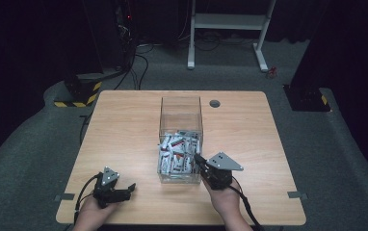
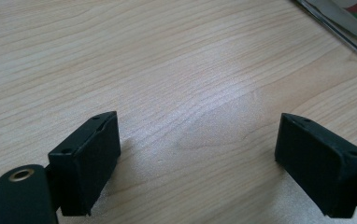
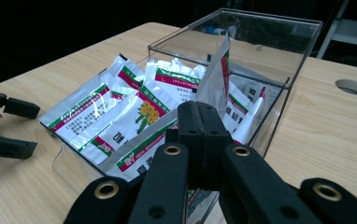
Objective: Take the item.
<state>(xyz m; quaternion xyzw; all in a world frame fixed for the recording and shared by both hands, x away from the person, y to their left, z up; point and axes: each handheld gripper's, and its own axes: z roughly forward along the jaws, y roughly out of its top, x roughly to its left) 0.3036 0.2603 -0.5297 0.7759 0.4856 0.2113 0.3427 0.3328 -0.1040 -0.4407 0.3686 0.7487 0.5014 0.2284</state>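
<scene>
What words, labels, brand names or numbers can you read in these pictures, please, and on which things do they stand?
No text can be quoted with confidence.
Packets in the clear box: dark printed lines and larger characters on the white fronts, between red and green bands, too blurred to read.
Upright packet: print too small to read.
Packets in the high view: far too small.
Table, left gripper and right gripper: no lettering seen.

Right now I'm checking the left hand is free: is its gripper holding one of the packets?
No, the left gripper has its jaws spread wide over the bare wooden table, with nothing between them.
</scene>
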